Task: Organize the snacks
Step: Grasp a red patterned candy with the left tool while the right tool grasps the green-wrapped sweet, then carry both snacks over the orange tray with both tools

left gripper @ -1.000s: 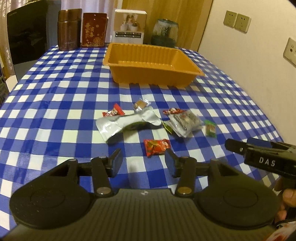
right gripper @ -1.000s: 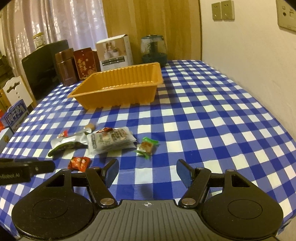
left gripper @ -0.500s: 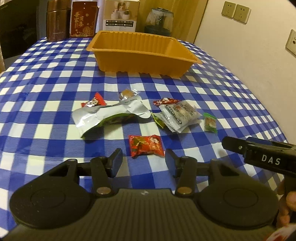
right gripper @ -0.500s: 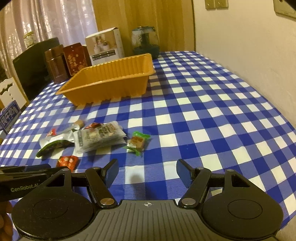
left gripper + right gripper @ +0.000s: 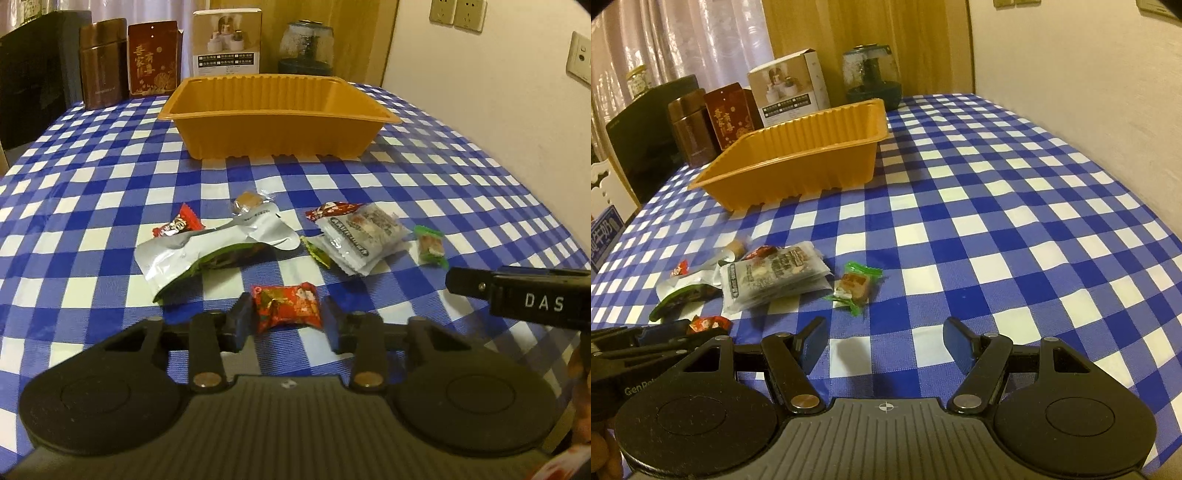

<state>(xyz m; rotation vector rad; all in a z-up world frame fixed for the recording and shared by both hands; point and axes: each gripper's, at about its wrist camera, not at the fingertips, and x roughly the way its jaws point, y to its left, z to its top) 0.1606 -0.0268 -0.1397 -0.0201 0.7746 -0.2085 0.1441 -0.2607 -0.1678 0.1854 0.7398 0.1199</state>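
Now, taking the orange tray as the landmark, left to right: behind its left corner stand a brown canister and a dark red carton, directly behind it a white box, and behind its right end a glass jar with dark contents that cannot be made out. The tray itself sits on the blue-checked tablecloth, and its ribbed inside shows nothing as far as can be seen. All the snacks lie on the cloth in front of the tray, none in it: a small red wrapper furthest left, a silver pouch with a brown candy just behind it, a clear bag of mixed snacks toward the tray's right side, and a green-wrapped candy beyond that. Nearest the camera, in front of the tray's middle, the red candy packet lies between the fingers of the left gripper, whose jaws are closing; the left pad touches the packet and the right is just beside it. The right gripper hangs with its jaws spread and nothing between them, over bare cloth in front of the tray's right end, near the green-wrapped candy.
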